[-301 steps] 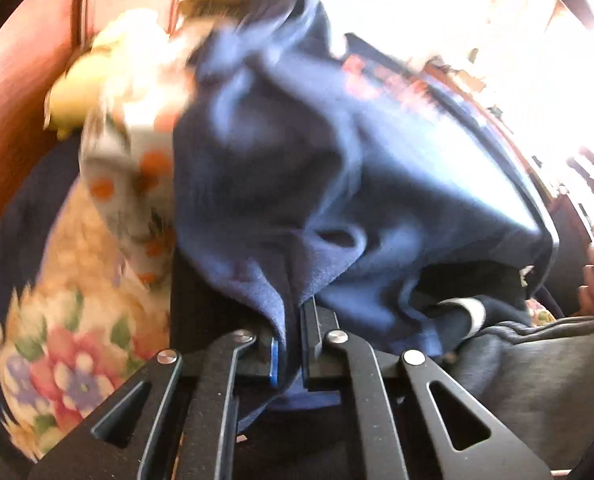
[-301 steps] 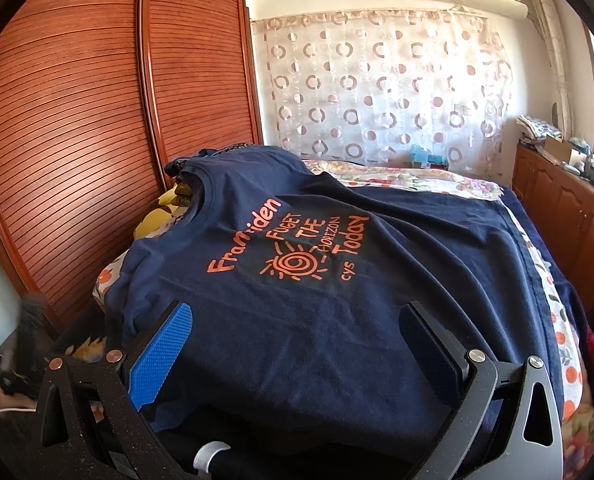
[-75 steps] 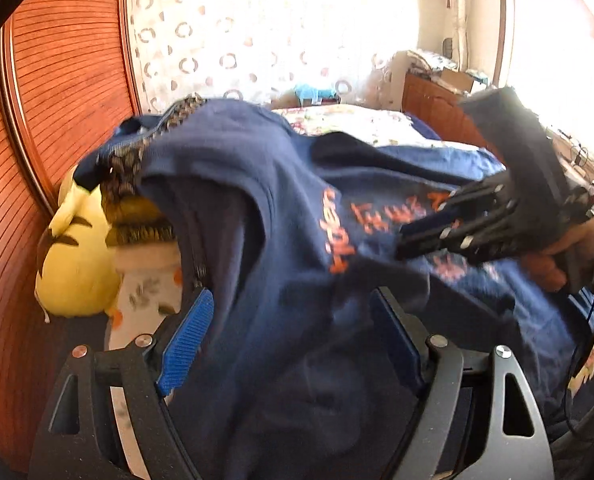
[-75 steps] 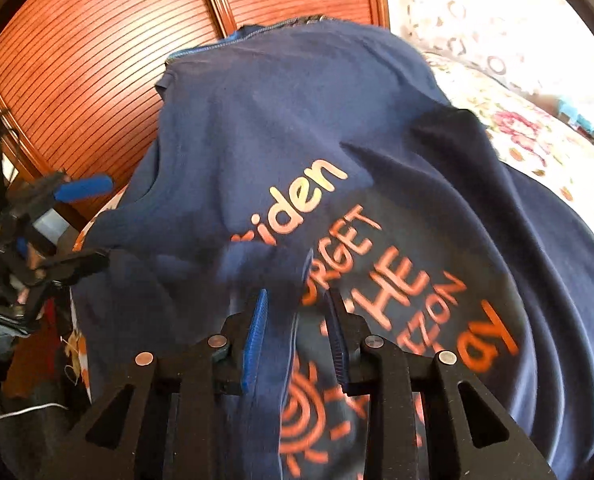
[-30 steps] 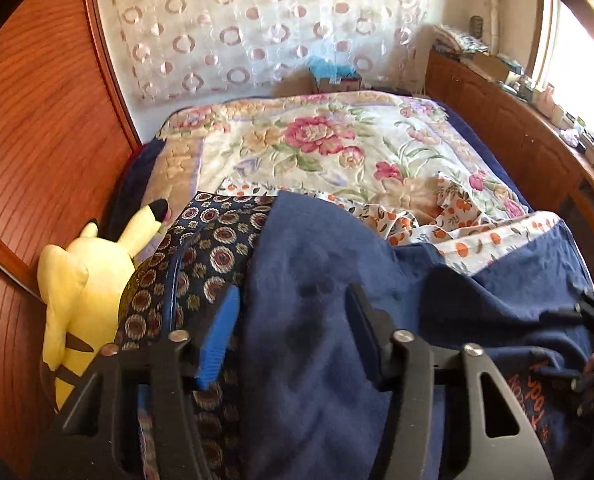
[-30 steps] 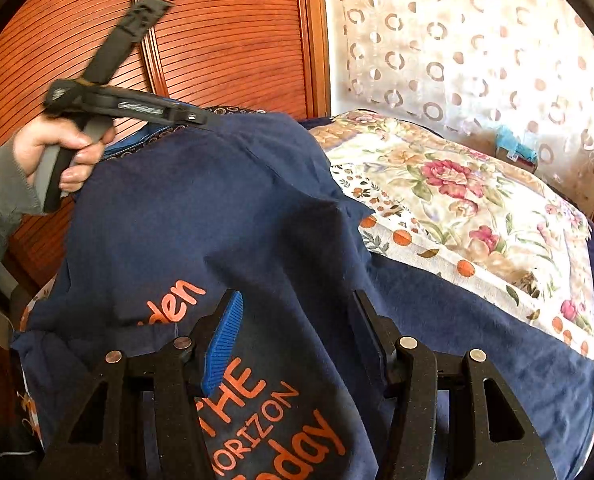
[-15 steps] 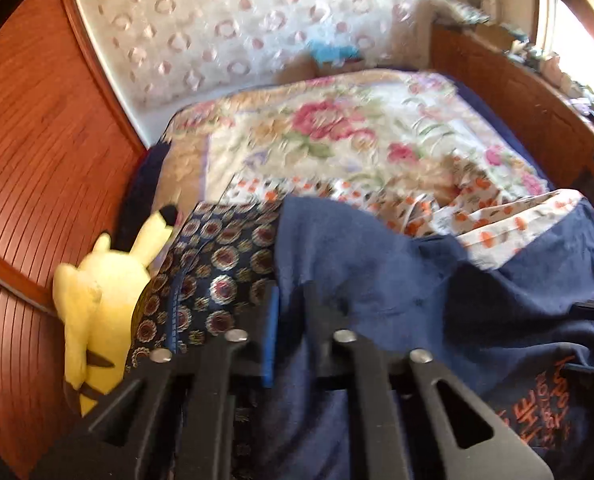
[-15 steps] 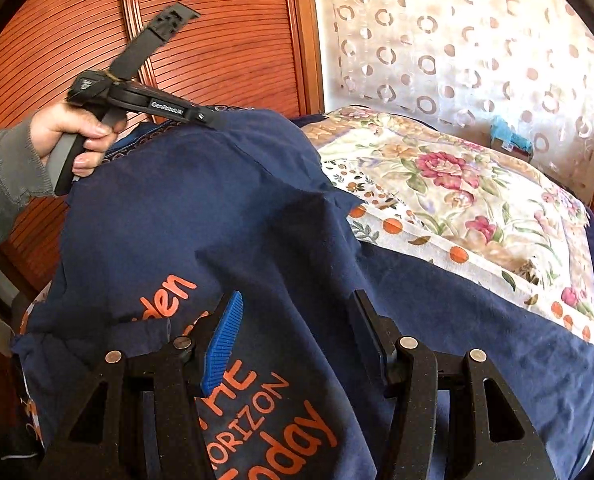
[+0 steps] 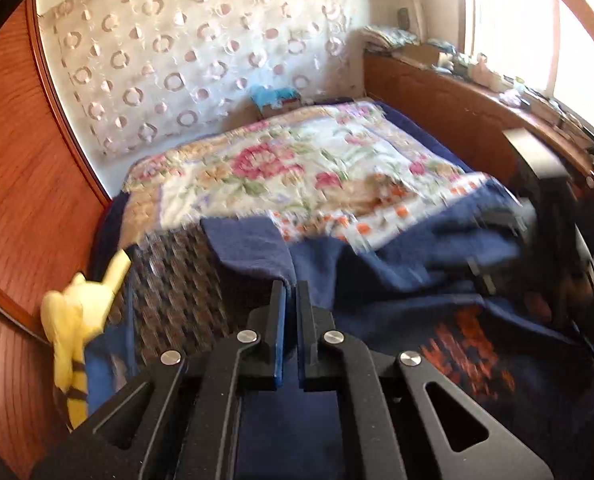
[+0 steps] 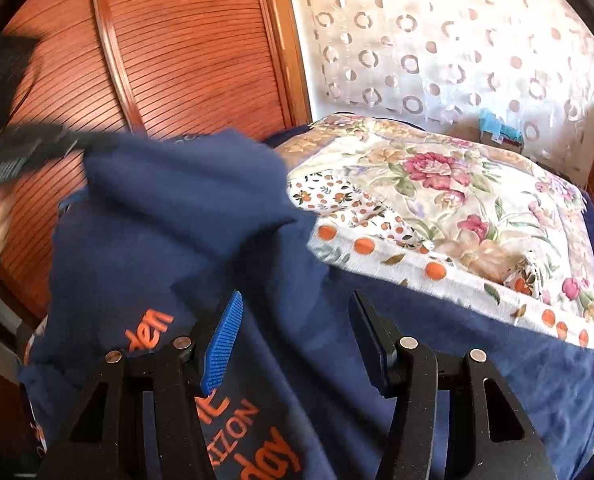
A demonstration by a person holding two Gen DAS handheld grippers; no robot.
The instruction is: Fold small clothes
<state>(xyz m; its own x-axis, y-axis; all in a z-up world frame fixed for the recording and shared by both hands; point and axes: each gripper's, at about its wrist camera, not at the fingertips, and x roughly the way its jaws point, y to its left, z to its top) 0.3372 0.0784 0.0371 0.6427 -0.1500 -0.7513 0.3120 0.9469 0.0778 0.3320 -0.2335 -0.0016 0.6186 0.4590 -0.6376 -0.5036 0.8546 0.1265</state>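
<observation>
1. Navy cotton, printed in orange lettering: the T-shirt (image 10: 169, 248) lies draped over the near end of the bed (image 10: 449, 200), its upper edge lifted off the floral quilt (image 9: 281, 168) and blurred with motion.

2. Half a second ago the left claw (image 9: 291, 304) had only just come together on the cloth with the shirt lying flat; now the pinched edge is raised and drawn toward the printed chest, the fabric bunching into a ridge. A second ago those same jaws stood apart over the shirt. By the look of it, a fold across the garment has begun, though it is not yet laid down.

3. Left claw: jaws drawn together, clamped on a flap of the T-shirt near its upper edge, with only a sliver of gap showing between the blue pads.

4. Right claw (image 10: 297, 340): jaws wide apart, as they were a second ago, holding nothing; it hovers just over the shirt's lettering. Whether its tips touch the cloth cannot be told.

5. Beneath the lifted edge sits a dark patterned garment (image 9: 177, 276); a yellow plush toy (image 9: 77, 328) lies at the bedside against the wooden wardrobe (image 10: 169, 48), and a circle-print curtain (image 9: 185, 56) hangs behind the bed.
</observation>
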